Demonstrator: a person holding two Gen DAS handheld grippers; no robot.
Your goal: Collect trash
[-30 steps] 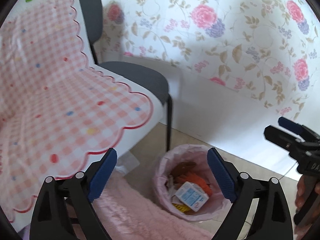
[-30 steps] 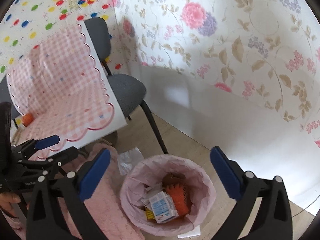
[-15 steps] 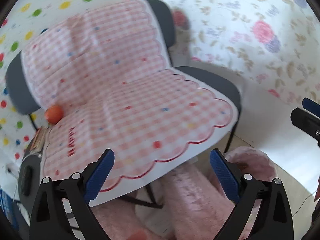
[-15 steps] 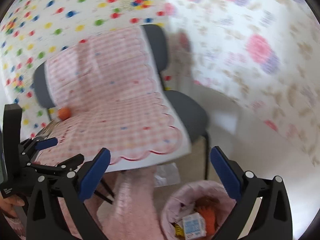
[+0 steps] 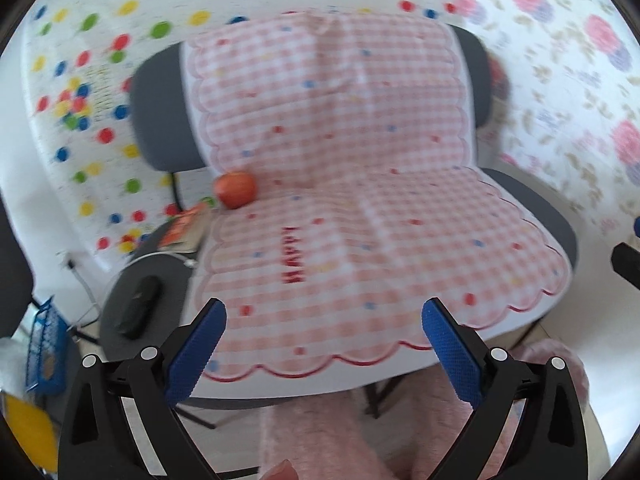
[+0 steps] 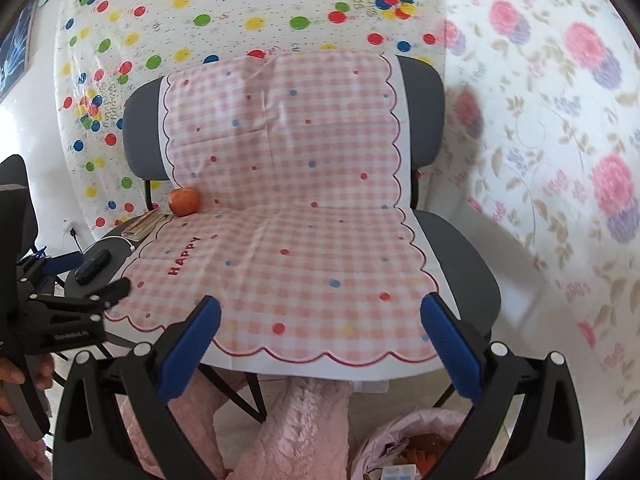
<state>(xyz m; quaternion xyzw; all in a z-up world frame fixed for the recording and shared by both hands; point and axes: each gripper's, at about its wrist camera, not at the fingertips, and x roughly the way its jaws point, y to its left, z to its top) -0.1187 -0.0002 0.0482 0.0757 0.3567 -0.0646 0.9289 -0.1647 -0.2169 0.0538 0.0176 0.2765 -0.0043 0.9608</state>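
Observation:
Both views face two grey chairs draped with a pink checked cloth point(image 5: 360, 216) point(image 6: 288, 216). An apple point(image 5: 235, 189) point(image 6: 184, 201) sits at the cloth's left back edge. My left gripper point(image 5: 324, 344) is open and empty, in front of the cloth's front edge. My right gripper point(image 6: 320, 340) is open and empty too. The left gripper also shows at the left edge of the right wrist view point(image 6: 76, 280). The pink-lined trash bin point(image 6: 404, 448), with packaging inside, sits at the bottom of the right wrist view, below the right chair.
A black oblong object point(image 5: 138, 306) point(image 6: 93, 266) and a small book or packet point(image 5: 186, 228) point(image 6: 144, 224) lie on the left chair seat. A blue basket point(image 5: 44, 356) stands far left. Pink fuzzy fabric point(image 6: 304, 428) hangs below the seat. Dotted and floral walls stand behind.
Both grippers swung left and up from the trash bin to face the chairs. The bin dropped out of the left view and to the bottom of the right view. Both stayed open.

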